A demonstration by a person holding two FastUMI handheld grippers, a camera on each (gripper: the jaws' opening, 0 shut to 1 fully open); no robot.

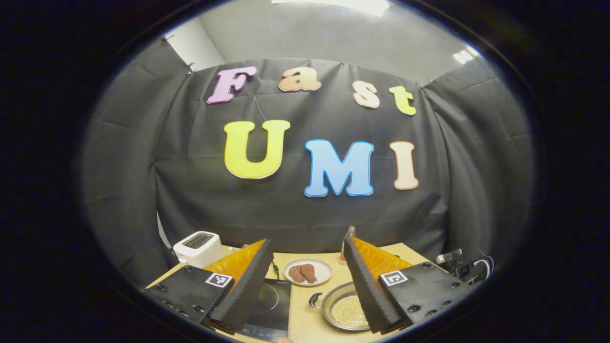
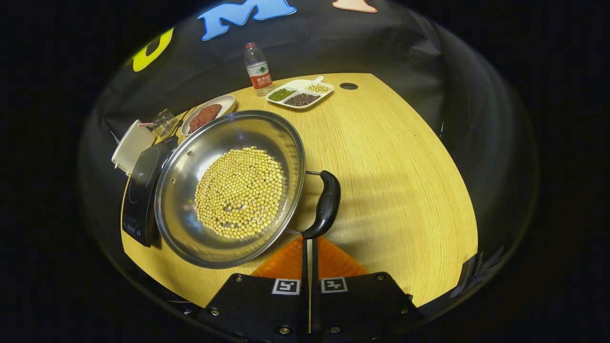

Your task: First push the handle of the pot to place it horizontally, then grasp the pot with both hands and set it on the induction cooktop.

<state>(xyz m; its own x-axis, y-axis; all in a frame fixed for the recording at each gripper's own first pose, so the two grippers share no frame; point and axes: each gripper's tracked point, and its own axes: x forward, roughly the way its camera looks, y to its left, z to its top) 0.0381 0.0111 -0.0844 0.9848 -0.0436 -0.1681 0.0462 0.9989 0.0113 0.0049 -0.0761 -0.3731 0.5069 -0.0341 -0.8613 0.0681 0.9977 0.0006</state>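
Pot: one | handles: two | cooktop: one | plate: one

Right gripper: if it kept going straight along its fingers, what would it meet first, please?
Most likely the pot's handle: the shut right gripper points at its near end, seemingly almost touching, though depth is unclear.

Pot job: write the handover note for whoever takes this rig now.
Left tool: open, raised above the table, holding nothing.
Right tool: shut, tips at the near end of the pot handle, gripping nothing.
Pot of beans sits on the table beside the induction cooktop, not on it.
Left: finish pushing the handle, grasp the pot with both tools, set it on the cooktop.
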